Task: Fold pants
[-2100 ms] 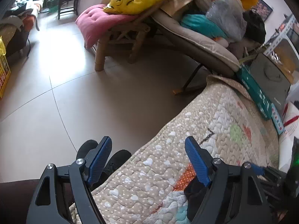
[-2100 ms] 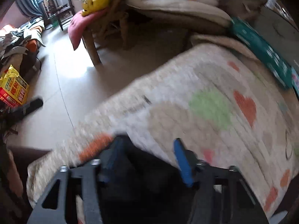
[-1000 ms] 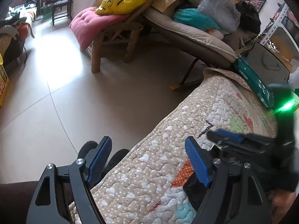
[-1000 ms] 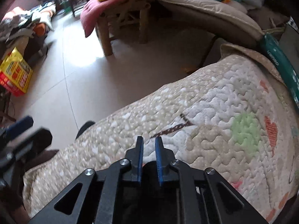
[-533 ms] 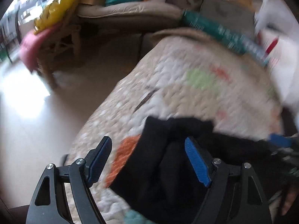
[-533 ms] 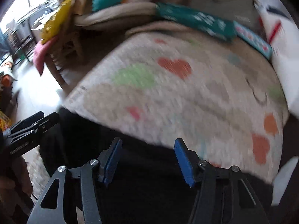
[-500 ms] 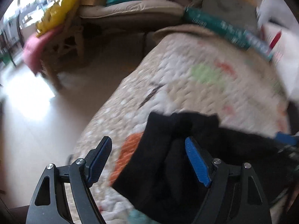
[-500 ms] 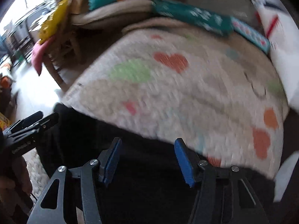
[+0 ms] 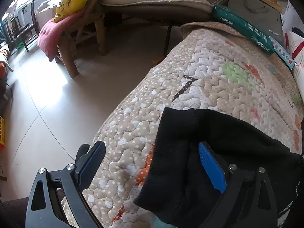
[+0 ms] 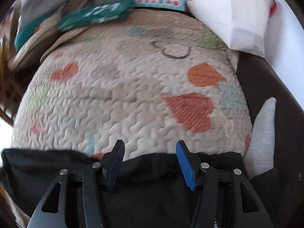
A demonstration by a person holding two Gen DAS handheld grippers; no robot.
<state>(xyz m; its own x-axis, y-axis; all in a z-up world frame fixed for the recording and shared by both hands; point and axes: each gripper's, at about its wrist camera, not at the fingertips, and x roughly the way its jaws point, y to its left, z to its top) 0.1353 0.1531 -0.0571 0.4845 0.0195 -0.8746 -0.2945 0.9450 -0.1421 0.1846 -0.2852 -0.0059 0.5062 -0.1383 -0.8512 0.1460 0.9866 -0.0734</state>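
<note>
Black knit pants [image 9: 190,152] lay spread along the near edge of a beige quilted cover with coloured hearts [image 9: 218,87] as the laying-out step appeared to be ending. The left gripper [image 9: 152,163], its jaws having just been opening, stood wide with the ribbed end of the cloth loose between them. The right gripper [image 10: 150,165], jaws having just been closing a little, stood part open above the fabric edge, gripping nothing. The next move likely called for pinching one end to fold it across.
</note>
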